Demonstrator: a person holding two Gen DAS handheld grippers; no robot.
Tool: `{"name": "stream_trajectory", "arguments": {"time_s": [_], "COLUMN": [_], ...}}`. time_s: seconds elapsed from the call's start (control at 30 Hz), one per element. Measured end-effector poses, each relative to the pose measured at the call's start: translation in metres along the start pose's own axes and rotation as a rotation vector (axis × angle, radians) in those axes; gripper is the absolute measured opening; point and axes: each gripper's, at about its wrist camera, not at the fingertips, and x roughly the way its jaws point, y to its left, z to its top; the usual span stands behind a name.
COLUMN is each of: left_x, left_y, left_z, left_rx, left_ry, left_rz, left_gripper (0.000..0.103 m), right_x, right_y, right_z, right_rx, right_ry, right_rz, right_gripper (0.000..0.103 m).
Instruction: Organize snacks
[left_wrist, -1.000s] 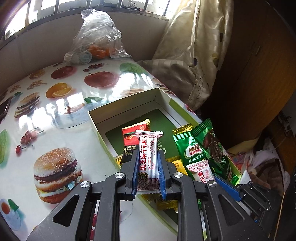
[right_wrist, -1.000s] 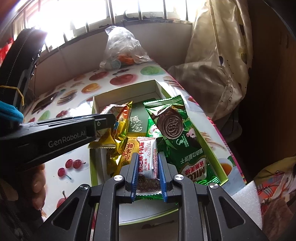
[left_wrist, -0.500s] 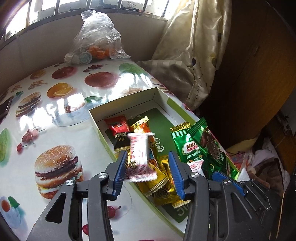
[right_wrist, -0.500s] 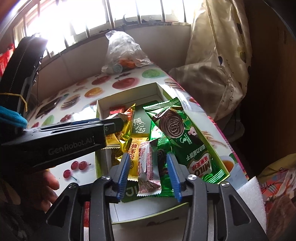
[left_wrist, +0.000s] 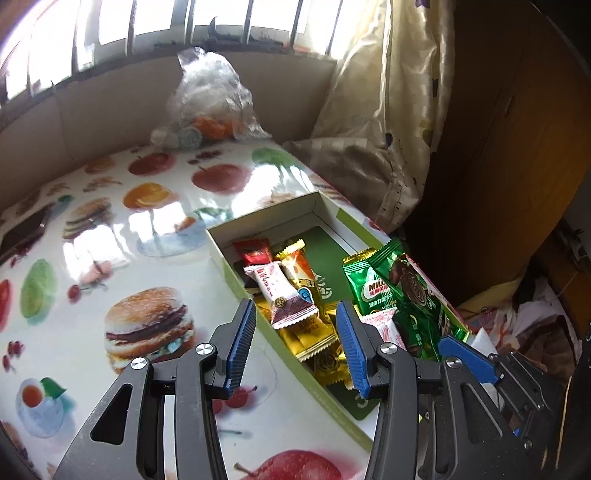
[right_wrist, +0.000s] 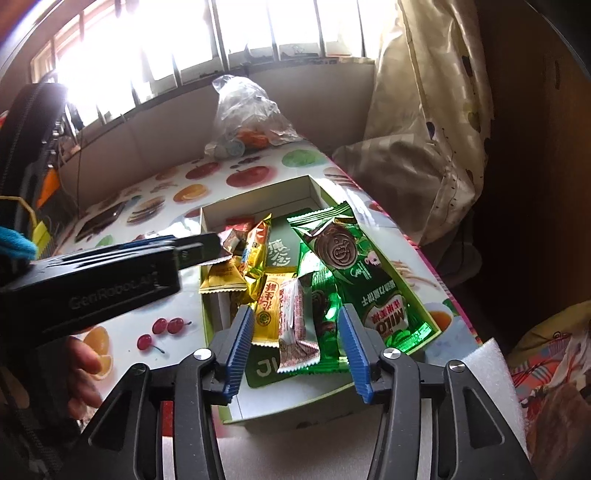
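Between the wide-open left fingers (left_wrist: 295, 339) nothing is held; a pink snack (left_wrist: 282, 297) lies just ahead in the box (left_wrist: 332, 402). Right fingers (right_wrist: 295, 347) gape too, another pink snack (right_wrist: 297, 332) lying between them, on the counter (left_wrist: 129, 240) far off a plastic bag (left_wrist: 210, 107)

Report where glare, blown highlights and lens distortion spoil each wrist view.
Left wrist view: window glare whitens the fruit-print tablecloth beside the snack box; the fisheye bends the window bars and darkens the corners. Right wrist view: the window is blown out to white, the foil on the green Milo packet flares, and the left gripper sits in shadow.
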Motion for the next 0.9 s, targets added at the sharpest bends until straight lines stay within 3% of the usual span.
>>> {"name": "stream_trajectory", "arguments": {"time_s": [0.27, 0.73, 0.9], "left_x": [-0.031, -0.042, -0.030], "left_y": [-0.003, -0.007, -0.007], "left_z": [-0.024, -0.077, -0.098], "left_rx": [-0.005, 0.022, 0.015], "left_ry": [-0.035, 0.020, 0.078], "left_rz": [0.050, 0.110, 0.113], "left_gripper": [0.047, 0.047, 0.047], "right_x": [-0.026, -0.046, -0.041], "right_y": [0.000, -0.005, -0.011], "right_z": [-0.013, -0.052, -0.068], "right_rx": [-0.008, 0.000, 0.023], "right_ry": [-0.034, -0.003, 0.034], "right_rz": [-0.020, -0.071, -0.090], "right_gripper": [0.050, 0.052, 0.052]}}
